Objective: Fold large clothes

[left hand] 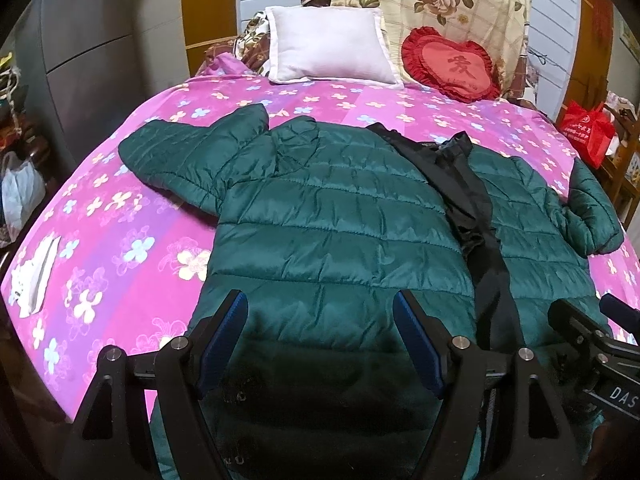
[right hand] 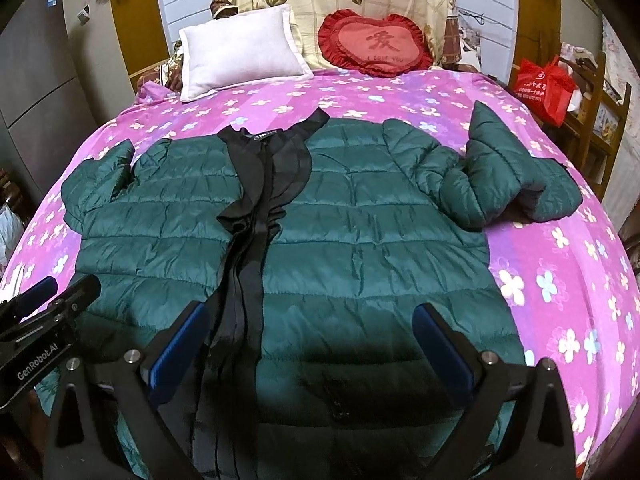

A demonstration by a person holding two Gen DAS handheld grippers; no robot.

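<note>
A dark green quilted jacket [left hand: 328, 216] [right hand: 376, 224] lies spread front-up on the bed, its black lining showing along the middle opening [right hand: 256, 208]. One sleeve [left hand: 188, 152] stretches out to the left; the other sleeve [right hand: 508, 176] is bent back at the right. My left gripper [left hand: 320, 304] hovers open over the jacket's lower left panel, nothing between its blue pads. My right gripper [right hand: 312, 316] hovers open over the lower right panel, also holding nothing. Each gripper shows at the edge of the other's view.
The bed has a pink flowered sheet [left hand: 120, 240]. A white pillow [left hand: 328, 50] and a red heart cushion [left hand: 450, 64] lean at the head. A white object [left hand: 34, 276] lies at the bed's left edge. A red bag [right hand: 544, 84] sits on a wooden stand at the right.
</note>
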